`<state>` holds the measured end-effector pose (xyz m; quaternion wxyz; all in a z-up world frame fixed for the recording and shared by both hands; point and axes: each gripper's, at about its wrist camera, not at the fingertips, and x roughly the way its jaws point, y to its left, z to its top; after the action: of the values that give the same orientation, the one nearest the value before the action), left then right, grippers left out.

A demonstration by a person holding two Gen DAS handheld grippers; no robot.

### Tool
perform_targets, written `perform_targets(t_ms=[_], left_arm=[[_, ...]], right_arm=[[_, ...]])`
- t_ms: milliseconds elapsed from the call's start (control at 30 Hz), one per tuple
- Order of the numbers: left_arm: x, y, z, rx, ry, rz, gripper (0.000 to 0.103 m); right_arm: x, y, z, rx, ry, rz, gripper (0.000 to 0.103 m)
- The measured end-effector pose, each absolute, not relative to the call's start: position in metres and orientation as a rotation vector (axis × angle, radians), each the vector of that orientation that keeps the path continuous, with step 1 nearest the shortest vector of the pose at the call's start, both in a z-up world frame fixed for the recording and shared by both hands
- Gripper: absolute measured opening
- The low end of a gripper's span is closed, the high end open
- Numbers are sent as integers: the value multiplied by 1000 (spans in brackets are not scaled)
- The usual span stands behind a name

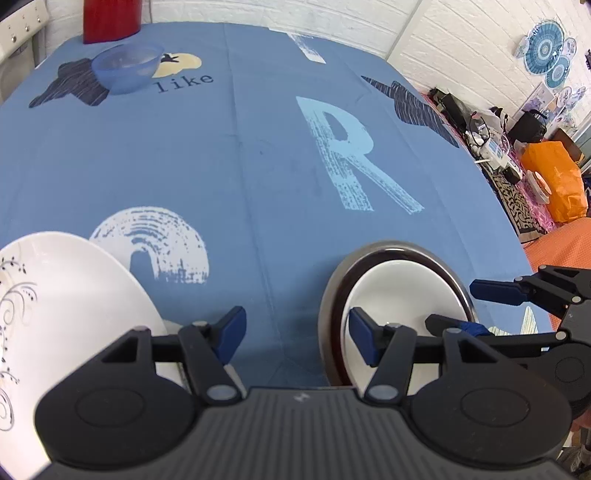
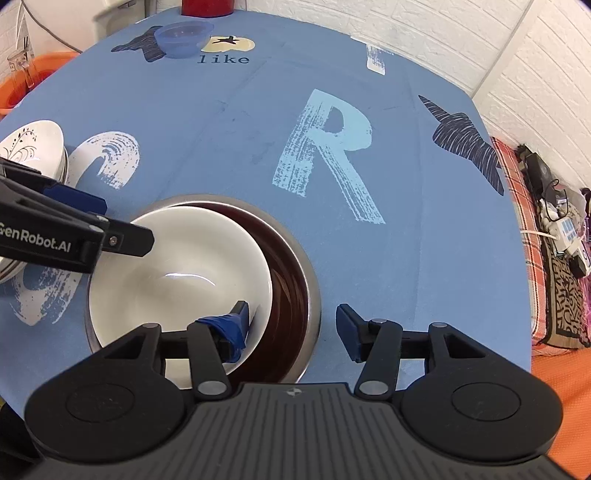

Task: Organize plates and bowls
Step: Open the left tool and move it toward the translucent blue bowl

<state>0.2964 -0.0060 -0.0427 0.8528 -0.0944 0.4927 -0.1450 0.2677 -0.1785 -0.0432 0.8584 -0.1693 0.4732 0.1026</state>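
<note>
A white bowl (image 2: 177,273) sits nested inside a steel bowl (image 2: 291,258) with a dark inner wall, on the blue tablecloth. My right gripper (image 2: 291,325) is open and straddles their near right rims, with its left finger inside the white bowl and its right finger outside the steel one. My left gripper (image 1: 295,336) is open over bare cloth, between a white floral plate (image 1: 66,295) and the steel bowl (image 1: 332,295). In the right wrist view the floral dish (image 2: 33,147) tops a small stack. A blue plastic bowl (image 1: 127,70) stands far back left.
A red container (image 1: 110,18) stands at the table's far edge behind the blue bowl. An orange basin (image 2: 22,85) with a glass is off the table's left side. Clutter and an orange bag (image 1: 554,177) lie beyond the right edge.
</note>
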Motion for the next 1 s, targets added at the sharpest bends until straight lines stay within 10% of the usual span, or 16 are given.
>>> perform_targets(t_ms=[1000], left_arm=[[318, 42, 9, -189, 932, -309, 62]], right_arm=[[290, -176, 7, -225, 858, 280, 46]])
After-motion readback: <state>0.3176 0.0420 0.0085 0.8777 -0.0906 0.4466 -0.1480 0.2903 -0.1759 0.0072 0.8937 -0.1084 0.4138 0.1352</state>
